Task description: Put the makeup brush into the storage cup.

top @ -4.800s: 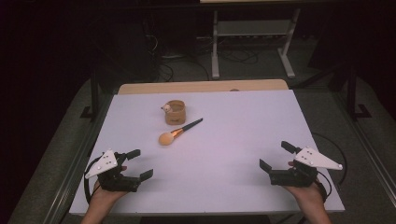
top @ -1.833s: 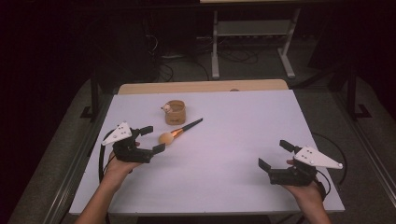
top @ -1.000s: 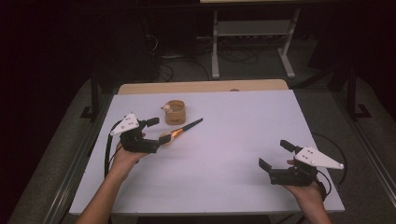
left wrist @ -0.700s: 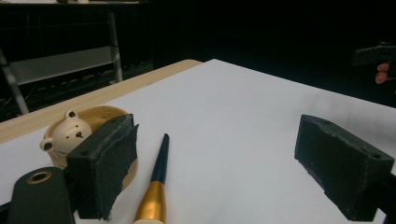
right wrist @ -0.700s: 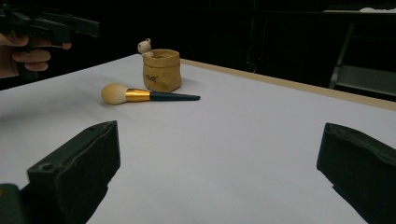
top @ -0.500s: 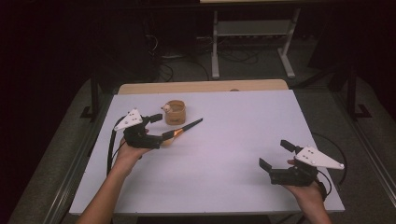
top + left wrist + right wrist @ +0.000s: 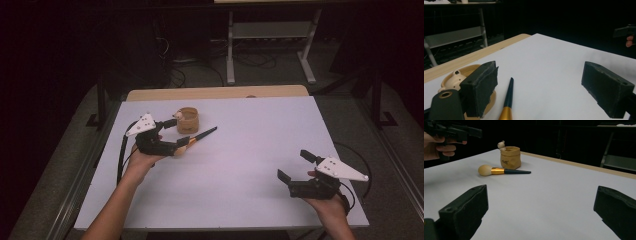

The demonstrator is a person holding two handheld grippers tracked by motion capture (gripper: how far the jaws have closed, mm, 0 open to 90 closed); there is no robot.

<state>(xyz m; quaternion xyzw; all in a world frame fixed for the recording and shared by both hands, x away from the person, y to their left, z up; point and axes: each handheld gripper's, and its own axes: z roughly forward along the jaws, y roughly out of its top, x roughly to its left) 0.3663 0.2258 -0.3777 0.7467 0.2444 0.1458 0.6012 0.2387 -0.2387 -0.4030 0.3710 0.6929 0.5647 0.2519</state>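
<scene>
Cream-tipped brush (image 7: pixel 503 171) with gold ferrule, dark teal handle; tan cup (image 7: pixel 510 157); white table (image 7: pixel 250 150).

A makeup brush (image 7: pixel 503 171) with a round cream bristle head, gold metal ferrule and dark teal tapering handle lies flat on the white bench (image 7: pixel 260 150). Its handle tip points toward the far right, and its head lies at the near left, just beside a tan, crumpled-looking pot (image 7: pixel 510 157).
</scene>
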